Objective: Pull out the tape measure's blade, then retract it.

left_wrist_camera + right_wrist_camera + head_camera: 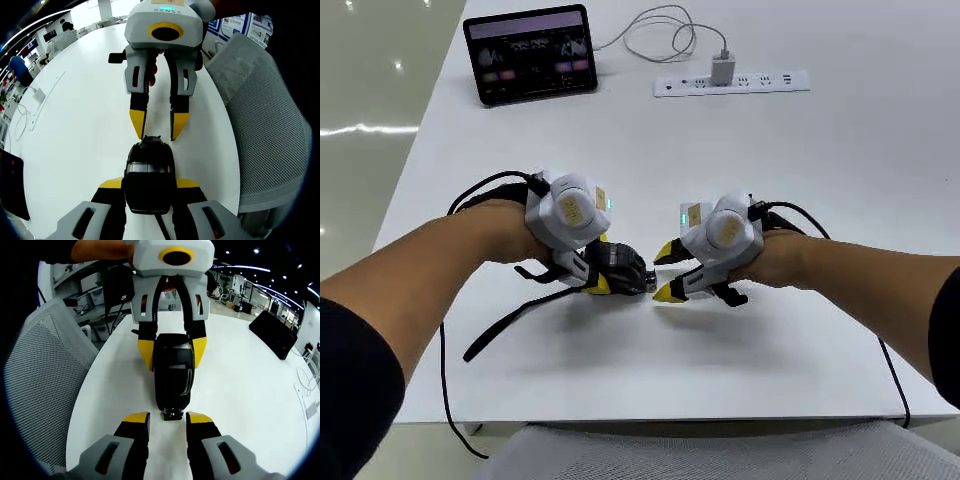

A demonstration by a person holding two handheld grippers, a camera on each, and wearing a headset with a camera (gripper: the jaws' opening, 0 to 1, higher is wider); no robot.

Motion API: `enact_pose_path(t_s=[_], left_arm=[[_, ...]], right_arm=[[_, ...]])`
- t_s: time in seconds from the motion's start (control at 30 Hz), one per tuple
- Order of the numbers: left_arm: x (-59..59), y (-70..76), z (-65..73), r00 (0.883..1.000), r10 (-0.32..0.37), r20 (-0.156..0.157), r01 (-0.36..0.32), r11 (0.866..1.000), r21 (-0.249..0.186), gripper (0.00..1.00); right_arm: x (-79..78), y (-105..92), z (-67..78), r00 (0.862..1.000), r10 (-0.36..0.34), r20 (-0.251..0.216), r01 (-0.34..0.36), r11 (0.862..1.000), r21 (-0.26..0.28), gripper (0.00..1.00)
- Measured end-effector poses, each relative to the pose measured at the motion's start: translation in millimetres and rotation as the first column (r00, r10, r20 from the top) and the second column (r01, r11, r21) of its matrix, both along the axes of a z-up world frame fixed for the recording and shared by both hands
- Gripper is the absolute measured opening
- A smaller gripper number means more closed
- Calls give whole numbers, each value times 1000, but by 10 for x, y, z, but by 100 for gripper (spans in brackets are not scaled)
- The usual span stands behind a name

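Nearest the person, at the near edge of the white table (820, 150), a mesh chair back (720, 455) shows, and just beyond it the two grippers meet nose to nose. The left gripper (602, 265) has its jaws clamped on the sides of the black tape measure (149, 175), which sits low over the table near its near edge; whether the case rests on the surface I cannot tell. The case's mouth points right, toward the right gripper (158, 125), whose yellow-tipped jaws stand apart. In the right gripper view they flank the small blade hook (172, 415) with a gap on either side, so nothing is pinched yet. The step in hand looks like taking hold of that hook. To do it well, I would say the right jaws should close squarely on the hook itself rather than on the case's nose. The left grip should hold firm while the right draws away to the right, straight along the line of the blade, so the blade neither twists nor slips out. A slow, level pull seems wise, and a guided return afterwards. At the far side lie a dark tablet (533, 53) on the left and a power strip (732, 82) with a plugged-in charger (722, 70), well clear of the work.
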State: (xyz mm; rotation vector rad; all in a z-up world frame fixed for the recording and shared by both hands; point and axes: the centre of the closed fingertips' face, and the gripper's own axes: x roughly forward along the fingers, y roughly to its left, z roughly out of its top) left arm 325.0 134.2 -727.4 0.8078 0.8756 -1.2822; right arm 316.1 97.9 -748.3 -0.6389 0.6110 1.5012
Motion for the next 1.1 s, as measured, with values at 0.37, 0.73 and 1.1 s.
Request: enact_pose_path(t_s=[0.37,0.73,1.1], left_arm=[[1,-5,-2,1000,27,-5,-27,999,-24,32],[0,-12,2,999,43,-4,-43,998,-41,32],[4,-3,2,999,49,4,-49,998,-49,32]], right_arm=[[68,62,-78,1000,-15,2,15,1000,-10,13],[72,32,-68,1000,-14,7,14,1000,-14,9],[76,-3,-64,1000,-26,9,26,999,-20,9]])
